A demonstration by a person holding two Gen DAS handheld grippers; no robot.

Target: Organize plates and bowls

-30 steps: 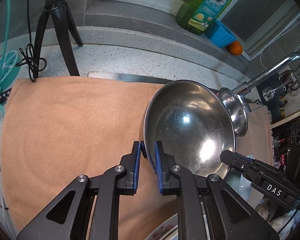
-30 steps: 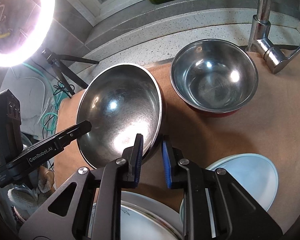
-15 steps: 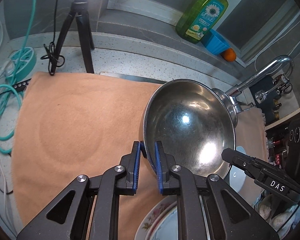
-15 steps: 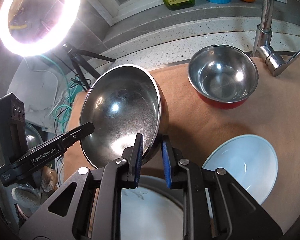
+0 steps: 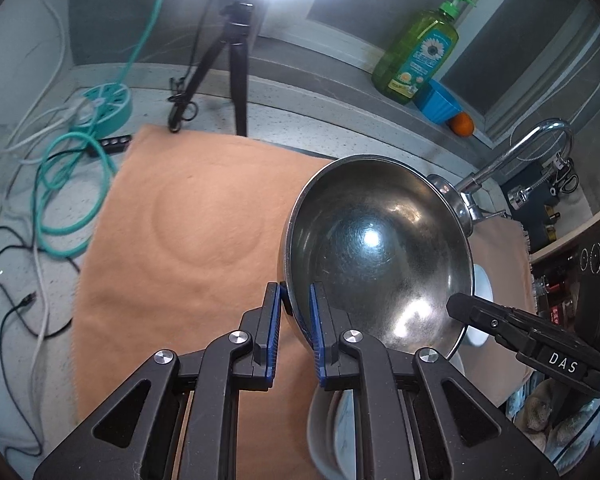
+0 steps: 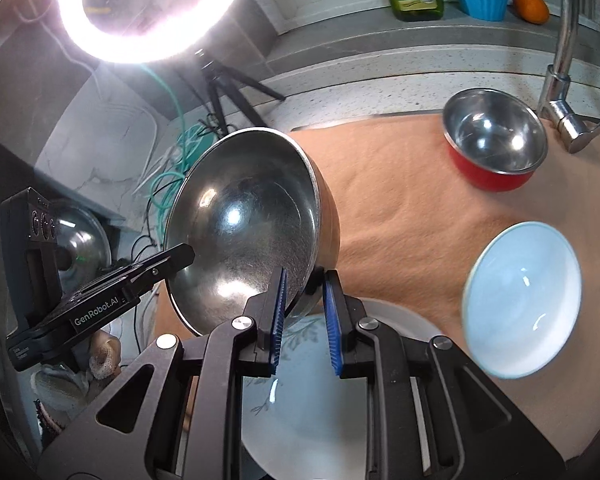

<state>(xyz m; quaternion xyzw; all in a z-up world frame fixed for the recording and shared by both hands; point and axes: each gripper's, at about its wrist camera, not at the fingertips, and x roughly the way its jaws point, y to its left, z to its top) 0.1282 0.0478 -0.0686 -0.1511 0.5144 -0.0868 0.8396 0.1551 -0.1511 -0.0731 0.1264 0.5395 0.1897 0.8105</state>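
Gripping the large steel bowl (image 5: 376,252) by its near rim, left gripper (image 5: 294,330) fingers nearly closed on it — aloft over the bench's cloth (image 5: 188,232). Right gripper (image 6: 304,316) pinches the opposite rim likewise, above a plate (image 6: 300,412) — uneven pull could slip the slick rim.

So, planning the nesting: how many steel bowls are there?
2: the large steel bowl held up by both hand-held grippers, the small red-sided steel bowl on the cloth near the faucet. Others may be hidden.
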